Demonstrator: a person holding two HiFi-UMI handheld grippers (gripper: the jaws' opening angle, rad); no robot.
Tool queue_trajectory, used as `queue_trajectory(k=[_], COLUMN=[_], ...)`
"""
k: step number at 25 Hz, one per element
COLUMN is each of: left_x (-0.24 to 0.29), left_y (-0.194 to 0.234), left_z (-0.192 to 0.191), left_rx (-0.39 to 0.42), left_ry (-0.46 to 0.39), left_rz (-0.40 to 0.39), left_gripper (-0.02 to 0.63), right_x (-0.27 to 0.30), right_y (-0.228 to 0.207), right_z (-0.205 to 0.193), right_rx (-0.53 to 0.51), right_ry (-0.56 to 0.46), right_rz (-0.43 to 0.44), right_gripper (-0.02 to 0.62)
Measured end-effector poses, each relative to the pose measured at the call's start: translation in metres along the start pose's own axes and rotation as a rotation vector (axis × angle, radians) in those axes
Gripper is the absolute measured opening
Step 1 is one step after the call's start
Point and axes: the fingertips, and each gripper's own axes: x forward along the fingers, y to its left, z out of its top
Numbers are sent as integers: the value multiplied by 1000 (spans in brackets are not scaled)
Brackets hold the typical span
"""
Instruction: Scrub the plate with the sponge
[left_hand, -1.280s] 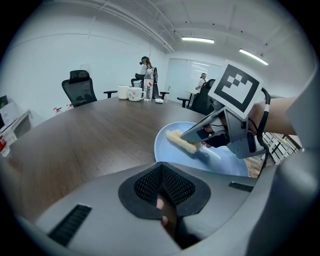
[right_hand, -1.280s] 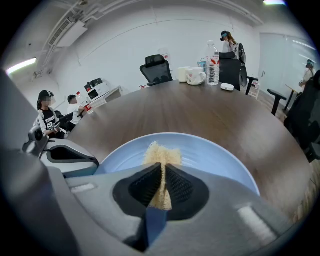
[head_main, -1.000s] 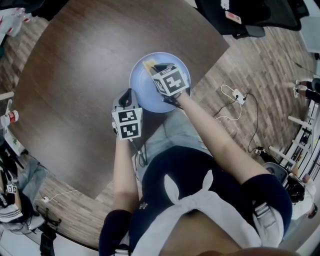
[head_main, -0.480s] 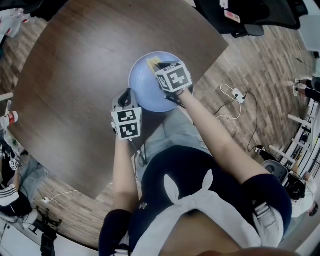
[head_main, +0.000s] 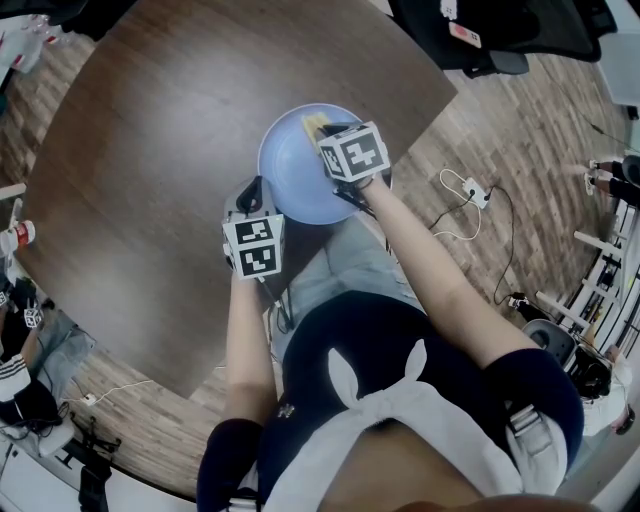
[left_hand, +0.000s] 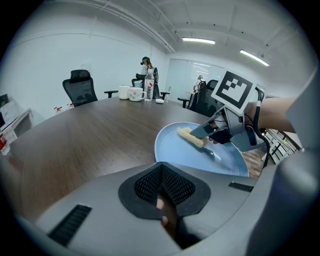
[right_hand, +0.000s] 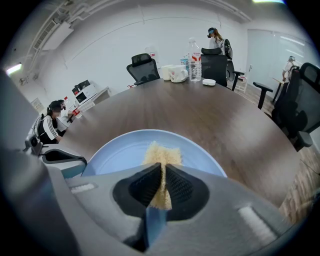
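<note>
A light blue plate (head_main: 290, 170) lies on the dark wooden table (head_main: 150, 150) near its front edge. My right gripper (head_main: 330, 135) is over the plate's far right part, shut on a yellow sponge (head_main: 314, 123) that presses on the plate. In the right gripper view the sponge (right_hand: 161, 152) sticks out between the jaws of my right gripper (right_hand: 163, 172) onto the plate (right_hand: 120, 152). My left gripper (head_main: 256, 192) is shut at the plate's near left rim; in its own view the left gripper (left_hand: 162, 172) meets the plate's edge (left_hand: 175, 150), with the sponge (left_hand: 192, 137) beyond.
Cups and a water bottle (right_hand: 180, 70) stand at the table's far side, with office chairs (right_hand: 145, 67) around. A person (right_hand: 50, 127) sits to the left. A cable and power strip (head_main: 470, 190) lie on the floor right of the table.
My right gripper has slid the sponge a little to the right and farther across the plate. The left gripper and the plate have stayed in place.
</note>
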Motion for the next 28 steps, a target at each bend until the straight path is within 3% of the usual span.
queue_trajectory(k=[28], left_x=[0], left_y=[0], left_z=[0], left_rx=[1], left_ry=[0], left_rz=[6], left_gripper=[6], right_x=[-12], right_y=[-28], right_z=[-16], right_rx=[18], right_ry=[36], right_rz=[-56], right_gripper=[25])
